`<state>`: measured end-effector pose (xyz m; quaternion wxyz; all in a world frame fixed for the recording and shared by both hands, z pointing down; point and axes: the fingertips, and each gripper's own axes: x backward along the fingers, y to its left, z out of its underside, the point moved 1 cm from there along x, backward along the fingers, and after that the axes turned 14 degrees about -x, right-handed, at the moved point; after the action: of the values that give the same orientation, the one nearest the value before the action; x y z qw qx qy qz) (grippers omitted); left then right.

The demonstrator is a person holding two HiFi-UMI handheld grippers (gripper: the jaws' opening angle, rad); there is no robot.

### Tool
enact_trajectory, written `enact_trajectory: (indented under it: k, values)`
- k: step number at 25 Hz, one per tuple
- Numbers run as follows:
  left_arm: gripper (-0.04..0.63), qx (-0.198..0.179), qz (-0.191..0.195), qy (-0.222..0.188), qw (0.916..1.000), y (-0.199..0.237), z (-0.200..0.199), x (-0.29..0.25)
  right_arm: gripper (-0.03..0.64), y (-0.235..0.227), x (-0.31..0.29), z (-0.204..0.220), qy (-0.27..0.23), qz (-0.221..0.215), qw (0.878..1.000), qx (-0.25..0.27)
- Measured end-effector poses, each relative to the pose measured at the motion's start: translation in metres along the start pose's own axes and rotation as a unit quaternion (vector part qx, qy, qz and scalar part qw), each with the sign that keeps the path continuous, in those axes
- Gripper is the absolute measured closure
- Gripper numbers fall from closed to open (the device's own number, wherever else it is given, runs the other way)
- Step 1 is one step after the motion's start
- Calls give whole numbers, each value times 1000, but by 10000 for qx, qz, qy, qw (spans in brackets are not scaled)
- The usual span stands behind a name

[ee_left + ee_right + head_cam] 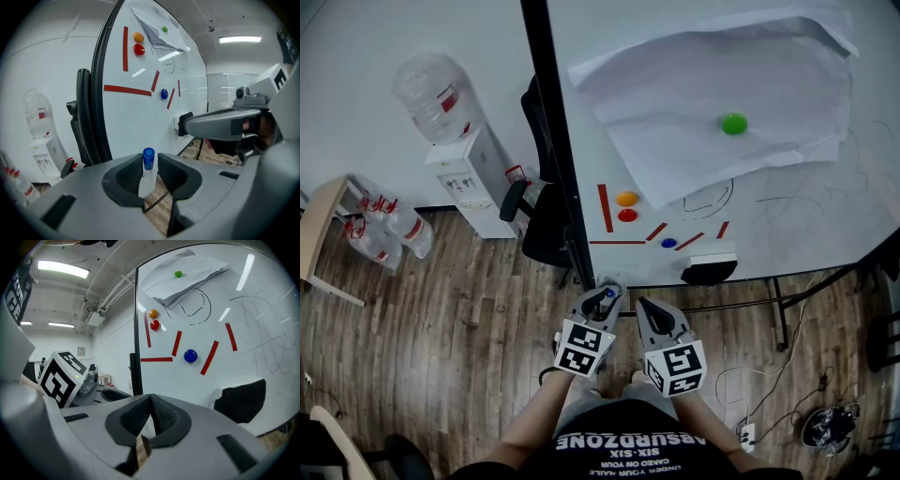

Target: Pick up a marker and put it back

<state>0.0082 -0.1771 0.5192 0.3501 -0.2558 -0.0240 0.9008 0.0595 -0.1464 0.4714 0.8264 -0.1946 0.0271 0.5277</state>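
A white marker with a blue cap (147,169) stands upright between the pads of my left gripper (150,176), which is shut on it. From the head view the blue cap of the marker (608,293) shows at the tip of the left gripper (602,302), just below the whiteboard's lower edge. My right gripper (151,417) sits beside it with its pads touching at the tip and nothing between them; in the head view the right gripper (652,314) is to the right of the left one. The whiteboard (787,216) carries red strips and round magnets.
A black eraser (709,269) sits at the board's lower edge. Sheets of paper (712,94) hang under a green magnet (733,123). A black chair (542,202) and a water dispenser (469,178) stand left of the board's black frame (558,141). Cables lie on the wooden floor at the right.
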Motion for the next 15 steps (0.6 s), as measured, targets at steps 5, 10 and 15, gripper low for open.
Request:
enact_trajectory:
  k: [5, 10, 15]
  values:
    - [512, 13, -84, 1, 10000, 4, -1, 1, 618, 2, 1, 1, 5, -24, 10000, 3]
    - [512, 53, -144, 55, 9999, 5, 3, 1, 618, -1, 6, 2, -2, 6, 10000, -7]
    - [506, 100, -222, 52, 9997, 8, 3, 4, 618, -2, 9, 2, -10, 10, 10000, -16]
